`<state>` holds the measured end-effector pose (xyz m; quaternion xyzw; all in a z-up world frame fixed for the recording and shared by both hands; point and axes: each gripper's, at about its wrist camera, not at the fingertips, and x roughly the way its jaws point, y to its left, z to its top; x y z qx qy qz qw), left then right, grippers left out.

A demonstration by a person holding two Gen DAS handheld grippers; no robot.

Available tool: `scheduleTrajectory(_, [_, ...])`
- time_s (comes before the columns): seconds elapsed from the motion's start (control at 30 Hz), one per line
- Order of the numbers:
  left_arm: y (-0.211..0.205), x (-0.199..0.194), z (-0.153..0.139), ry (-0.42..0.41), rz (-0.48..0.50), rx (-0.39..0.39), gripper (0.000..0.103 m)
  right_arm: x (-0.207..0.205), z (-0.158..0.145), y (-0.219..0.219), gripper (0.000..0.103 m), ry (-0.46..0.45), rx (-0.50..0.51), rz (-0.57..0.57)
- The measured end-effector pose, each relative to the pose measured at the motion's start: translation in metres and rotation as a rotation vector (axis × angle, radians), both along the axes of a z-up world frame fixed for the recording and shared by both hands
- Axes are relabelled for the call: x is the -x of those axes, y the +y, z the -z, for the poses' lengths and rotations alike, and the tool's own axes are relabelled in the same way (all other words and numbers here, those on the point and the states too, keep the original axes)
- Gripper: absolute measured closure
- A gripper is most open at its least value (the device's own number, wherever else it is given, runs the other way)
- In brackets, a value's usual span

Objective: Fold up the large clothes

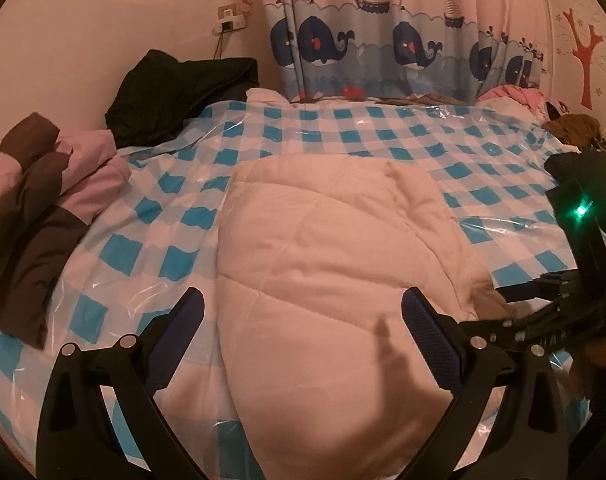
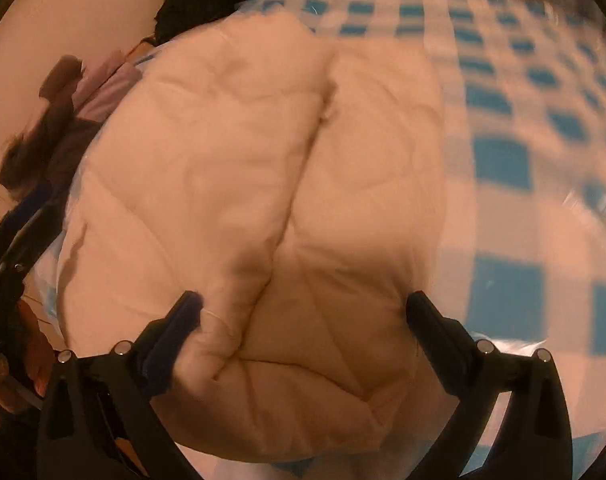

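- Cream quilted coat (image 1: 335,248), lying folded in on itself on the blue-checked plastic sheet (image 1: 151,208), directly ahead of both tongs.
- Left gripper (image 1: 303,312): jaws wide apart, hovering empty over the near hem.
- Right gripper (image 2: 303,312): jaws spread, straddling a puffy fold, nothing pinched.
- Risk: slippery padding springing open; sheet caught along with fabric.
- Left view only: black garment (image 1: 175,92), whale curtain (image 1: 383,44). Right view only: central crease, blurred.

The quilted coat (image 1: 335,264) is cream-white; the bed cover (image 1: 383,132) is blue-and-white check under clear plastic — the curtain (image 1: 403,40) shows navy whales, and both tools are black with blue pads (image 1: 431,344).
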<state>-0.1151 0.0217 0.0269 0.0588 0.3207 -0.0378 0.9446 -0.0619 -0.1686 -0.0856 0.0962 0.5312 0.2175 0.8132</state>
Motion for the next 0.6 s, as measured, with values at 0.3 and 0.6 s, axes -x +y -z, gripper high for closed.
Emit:
scheduleTrajectory(0.3, [-0.007,0.026,-0.022,-0.072,0.019,-0.012,0.008,0.038,-0.022,0.029,0.005,-0.094,0.129,-0.028])
scheduleTrajectory(0.6, [-0.003,0.050,-0.035,-0.099,0.021,0.021,0.008,0.058,-0.067,0.018,0.005,-0.172,0.097,0.026])
